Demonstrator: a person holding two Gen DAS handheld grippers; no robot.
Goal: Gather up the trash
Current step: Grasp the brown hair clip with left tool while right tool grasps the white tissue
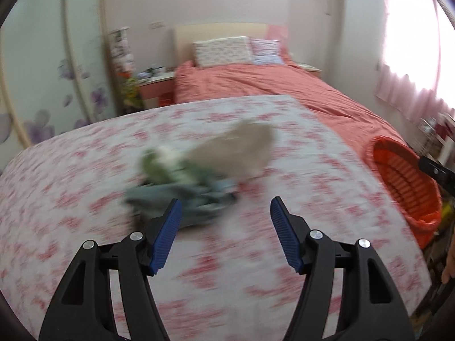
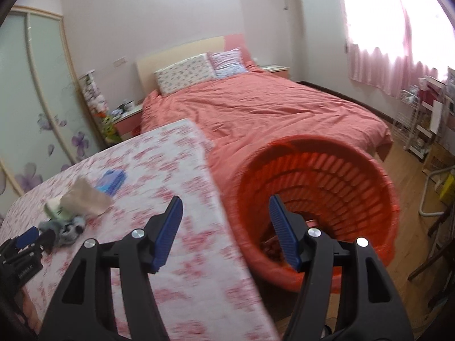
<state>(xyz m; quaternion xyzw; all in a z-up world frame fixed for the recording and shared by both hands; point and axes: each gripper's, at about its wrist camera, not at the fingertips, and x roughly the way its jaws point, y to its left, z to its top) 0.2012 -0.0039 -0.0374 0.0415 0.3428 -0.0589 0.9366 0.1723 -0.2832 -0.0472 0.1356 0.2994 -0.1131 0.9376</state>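
Left tool [image 1: 224, 209] spread empty near blurred, perhaps crumpled trash [image 1: 182, 196], right tool [image 2: 224, 207] spread over table edge [image 2: 227, 227], beside basket [image 2: 312, 147].

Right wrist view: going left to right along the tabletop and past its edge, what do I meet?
Left gripper at the frame edge → grey-blue crumpled trash → green-white scrap → tan paper bag → blue wrapper → table edge → orange basket beside the table.
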